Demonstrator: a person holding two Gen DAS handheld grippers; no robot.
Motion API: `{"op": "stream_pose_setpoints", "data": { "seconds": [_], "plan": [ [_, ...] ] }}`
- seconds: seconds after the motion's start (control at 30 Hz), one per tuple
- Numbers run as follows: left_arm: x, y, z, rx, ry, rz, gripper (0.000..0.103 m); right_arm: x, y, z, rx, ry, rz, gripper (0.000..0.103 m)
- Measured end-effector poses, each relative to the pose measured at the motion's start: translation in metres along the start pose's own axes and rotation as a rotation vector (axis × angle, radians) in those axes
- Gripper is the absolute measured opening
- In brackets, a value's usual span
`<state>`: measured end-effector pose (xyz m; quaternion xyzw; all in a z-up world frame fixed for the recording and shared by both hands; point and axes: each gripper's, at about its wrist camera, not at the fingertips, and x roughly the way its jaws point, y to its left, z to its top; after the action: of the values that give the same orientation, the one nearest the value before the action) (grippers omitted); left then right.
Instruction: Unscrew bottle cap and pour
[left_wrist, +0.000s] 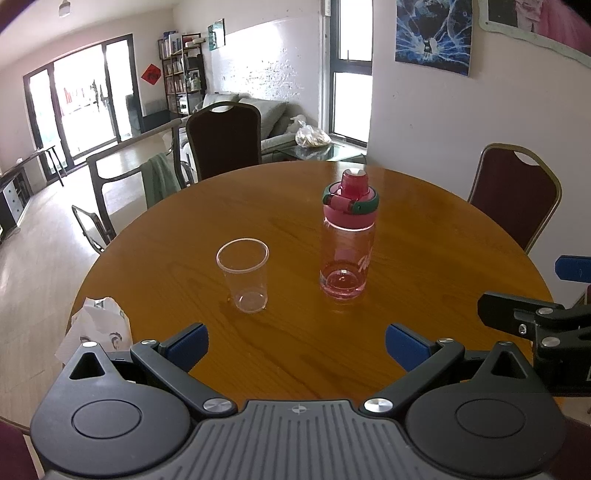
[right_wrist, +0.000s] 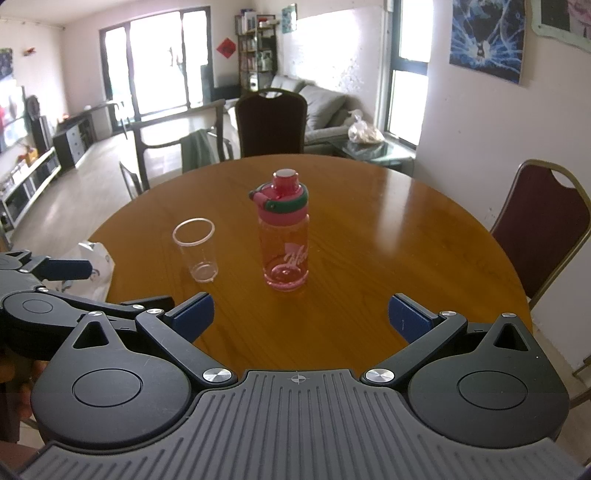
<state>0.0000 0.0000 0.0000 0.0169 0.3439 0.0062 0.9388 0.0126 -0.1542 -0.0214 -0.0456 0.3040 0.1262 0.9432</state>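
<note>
A pink see-through bottle (left_wrist: 347, 243) (right_wrist: 284, 240) with a pink and green screw cap (left_wrist: 351, 194) (right_wrist: 282, 194) stands upright on the round wooden table (left_wrist: 424, 229) (right_wrist: 388, 229). Left of it stands a clear plastic cup (left_wrist: 244, 275) (right_wrist: 195, 249), upright and seemingly with nothing in it. My left gripper (left_wrist: 295, 347) hovers open over the table's near edge, well short of both. My right gripper (right_wrist: 301, 319) is open too, short of the bottle. Each gripper shows at the edge of the other's view.
A white plastic bag (left_wrist: 98, 326) (right_wrist: 92, 266) lies at the table's near left edge. Dark red chairs stand behind the table (left_wrist: 223, 142) (right_wrist: 271, 123) and at its right (left_wrist: 517, 195) (right_wrist: 543, 229). A wooden chair with a green cloth (left_wrist: 159, 181) stands at the far left.
</note>
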Motion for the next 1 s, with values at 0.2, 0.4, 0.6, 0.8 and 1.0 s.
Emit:
{"op": "stream_pose_setpoints", "data": {
  "seconds": [0.2,0.4,0.6,0.8,1.0],
  "plan": [
    [0.001,0.001,0.0,-0.005,0.001,-0.004,0.102,-0.001,-0.002,0.001,0.003,0.005,0.007,0.103],
    [0.001,0.001,0.0,-0.007,0.002,-0.004,0.102,-0.001,-0.005,0.003,0.003,0.005,0.006,0.103],
    [0.002,-0.001,0.0,-0.006,0.002,-0.004,0.102,0.0,0.0,0.001,0.002,0.003,0.001,0.103],
    [0.0,-0.001,0.001,-0.006,-0.001,-0.004,0.102,0.002,0.001,0.001,0.001,0.002,0.0,0.103],
    [0.002,-0.001,0.001,-0.005,0.0,-0.005,0.102,0.004,0.005,-0.003,-0.001,-0.002,-0.002,0.103]
  ]
}}
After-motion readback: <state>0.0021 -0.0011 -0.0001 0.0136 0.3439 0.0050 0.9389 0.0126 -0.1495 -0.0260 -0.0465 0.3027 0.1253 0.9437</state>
